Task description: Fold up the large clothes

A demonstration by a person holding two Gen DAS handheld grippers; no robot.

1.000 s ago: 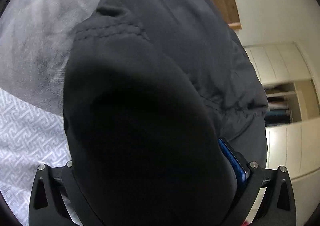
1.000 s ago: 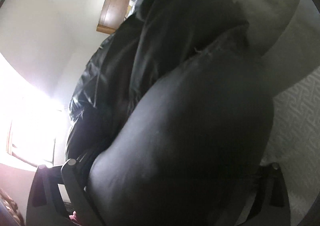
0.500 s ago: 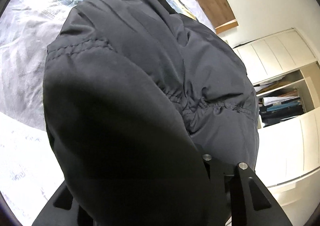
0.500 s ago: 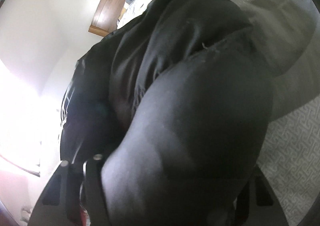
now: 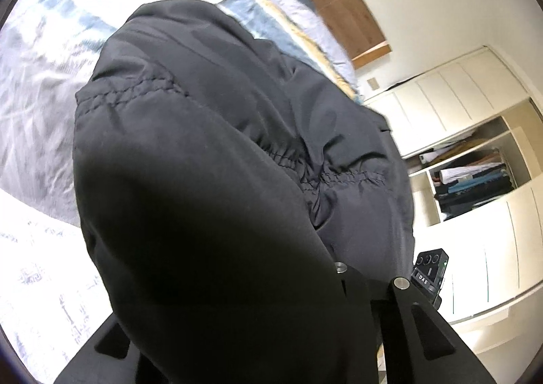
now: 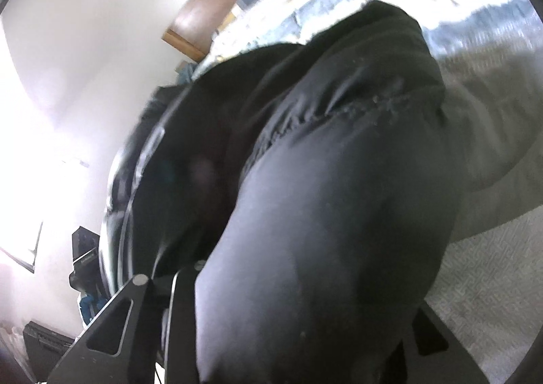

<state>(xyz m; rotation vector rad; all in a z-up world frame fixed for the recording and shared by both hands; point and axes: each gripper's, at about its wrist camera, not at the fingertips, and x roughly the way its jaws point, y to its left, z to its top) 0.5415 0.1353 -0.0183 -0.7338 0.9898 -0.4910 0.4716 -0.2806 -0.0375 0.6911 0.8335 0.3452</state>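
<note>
You have the jacket [image 5: 210,153] bunched over both tongs and raised off the bed [image 5: 37,105], its far part hanging toward the bed's head end. The left gripper [image 5: 237,326] is closing, fabric pinched between its fingers; the right gripper [image 6: 292,326] is closing on the same jacket [image 6: 339,180]. The cloth hides the pads, so the bite probably holds but you can't confirm it. No fold is laid yet: you are only at the lift, and all the folding is left. Against a second ago, both jaws stood wide and more of the bedding now shows beyond the jacket.
</note>
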